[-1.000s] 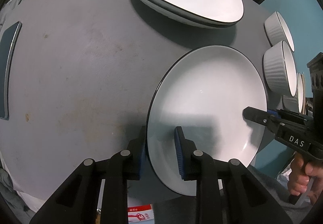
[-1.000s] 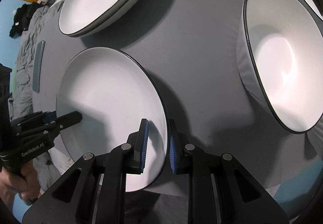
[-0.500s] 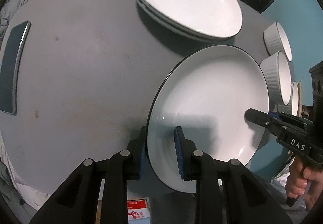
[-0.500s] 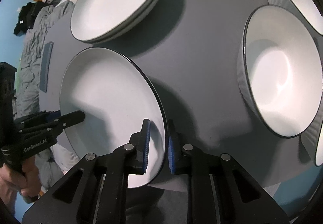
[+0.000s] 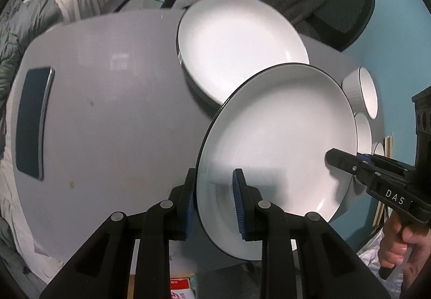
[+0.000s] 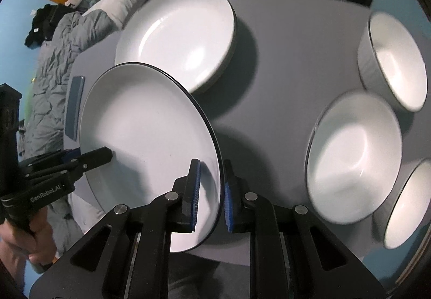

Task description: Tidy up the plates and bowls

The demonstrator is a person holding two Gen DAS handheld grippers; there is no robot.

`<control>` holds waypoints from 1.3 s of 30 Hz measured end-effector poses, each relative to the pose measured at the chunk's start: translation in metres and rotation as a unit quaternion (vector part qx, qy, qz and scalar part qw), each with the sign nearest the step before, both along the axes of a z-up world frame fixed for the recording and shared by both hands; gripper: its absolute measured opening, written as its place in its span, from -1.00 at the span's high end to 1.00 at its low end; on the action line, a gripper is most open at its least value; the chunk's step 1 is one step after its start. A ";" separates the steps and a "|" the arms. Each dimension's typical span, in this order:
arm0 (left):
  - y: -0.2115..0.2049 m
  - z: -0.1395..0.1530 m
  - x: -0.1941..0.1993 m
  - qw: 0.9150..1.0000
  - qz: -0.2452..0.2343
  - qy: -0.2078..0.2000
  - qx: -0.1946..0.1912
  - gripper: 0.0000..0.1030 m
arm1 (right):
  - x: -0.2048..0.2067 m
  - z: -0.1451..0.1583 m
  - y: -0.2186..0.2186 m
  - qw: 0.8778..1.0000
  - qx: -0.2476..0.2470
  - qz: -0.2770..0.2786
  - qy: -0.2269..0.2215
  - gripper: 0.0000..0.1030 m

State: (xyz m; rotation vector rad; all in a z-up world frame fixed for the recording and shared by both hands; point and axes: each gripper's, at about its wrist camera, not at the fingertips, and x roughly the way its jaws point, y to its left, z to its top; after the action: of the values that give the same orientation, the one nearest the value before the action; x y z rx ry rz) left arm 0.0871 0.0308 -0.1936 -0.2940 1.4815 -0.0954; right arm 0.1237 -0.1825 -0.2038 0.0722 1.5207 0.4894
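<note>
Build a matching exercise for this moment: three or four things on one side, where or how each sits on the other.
Things:
1. held plate
2. stacked plates
3. bowls
4. phone

States:
A. flat near the table's far left edge
B. stacked on the table
C. gripped at opposite rims by both tools
D. grouped on the table's right side

Pairs: 1-C, 2-B, 3-D, 4-A

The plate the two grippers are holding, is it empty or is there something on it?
Empty. The held plate shows only bare white surface in both wrist views, clamped at opposite rims by the left gripper and right gripper.

Two close wrist fisheyes, steeply downward from opposite sides, sharing plate [image 5: 280, 137] and table [image 5: 121, 110]
</note>
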 end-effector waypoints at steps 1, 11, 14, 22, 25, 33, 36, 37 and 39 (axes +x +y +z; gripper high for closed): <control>0.003 0.003 0.005 1.000 0.003 -0.003 0.000 0.52 | 0.004 0.002 0.001 1.000 0.000 0.001 -0.003 0.69; 0.026 0.021 0.046 1.000 0.023 -0.019 0.005 0.52 | 0.047 0.013 0.018 1.000 0.007 0.014 -0.015 0.69; 0.023 0.022 0.055 0.999 0.028 -0.022 0.010 0.52 | 0.058 0.015 0.025 1.000 0.009 0.020 -0.017 0.69; 0.026 0.012 0.091 0.999 0.031 -0.019 0.029 0.52 | 0.089 0.015 0.045 0.999 0.006 0.036 -0.022 0.69; 0.031 0.006 0.101 0.999 0.034 -0.014 0.031 0.52 | 0.100 0.011 0.052 0.999 0.006 0.040 -0.018 0.69; 0.035 -0.010 0.116 0.999 0.039 0.009 0.032 0.51 | 0.118 -0.006 0.059 0.999 0.000 0.041 0.004 0.69; 0.032 -0.015 0.119 0.999 0.035 0.016 0.035 0.52 | 0.123 -0.013 0.056 0.999 0.000 0.039 0.014 0.69; 0.031 -0.016 0.121 0.999 0.035 0.018 0.034 0.52 | 0.125 -0.014 0.056 0.999 0.001 0.038 0.017 0.69; 0.029 -0.019 0.123 0.999 0.032 0.022 0.035 0.52 | 0.128 -0.019 0.053 0.999 0.001 0.035 0.025 0.69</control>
State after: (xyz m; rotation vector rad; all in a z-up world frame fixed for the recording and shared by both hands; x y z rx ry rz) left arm 0.2100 0.0594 -0.2122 -0.2891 1.5132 0.0147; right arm 0.2515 -0.1293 -0.2224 0.0336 1.5757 0.5492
